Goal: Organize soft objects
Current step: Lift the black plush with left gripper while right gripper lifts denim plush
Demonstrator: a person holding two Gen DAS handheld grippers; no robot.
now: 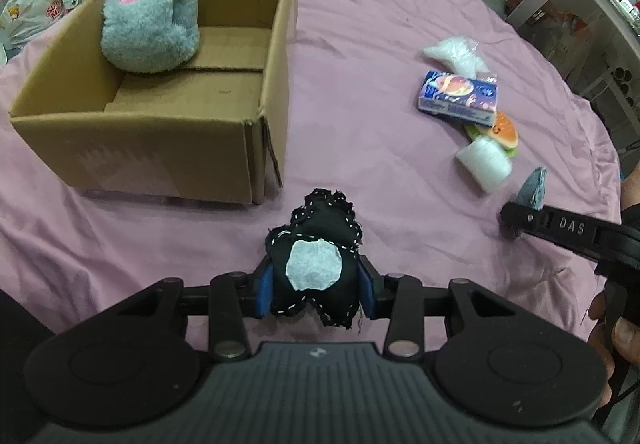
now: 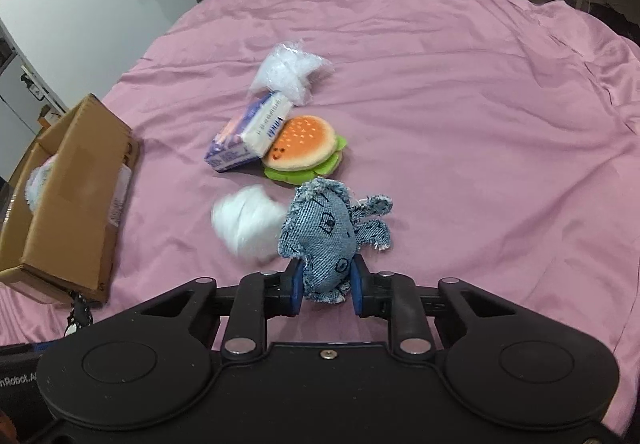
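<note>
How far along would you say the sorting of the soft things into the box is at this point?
Early on. Done: one grey plush sits in the cardboard box. In hand: the left claw grips a black stitched toy, the right claw a denim toy; neither is boxed yet. Left on the pink cloth: burger plush, white fluffy wad, clear stuffing bag. The tissue pack may stay.

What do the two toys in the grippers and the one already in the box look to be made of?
Black toy in the left gripper: matte woven cloth, going by white running stitches and a pale felt-like patch.
Blue toy in the right gripper: denim, with visible twill and frayed edges.
Grey toy in the cardboard box: fluffy plush pile with a pink patch, probably synthetic.
</note>
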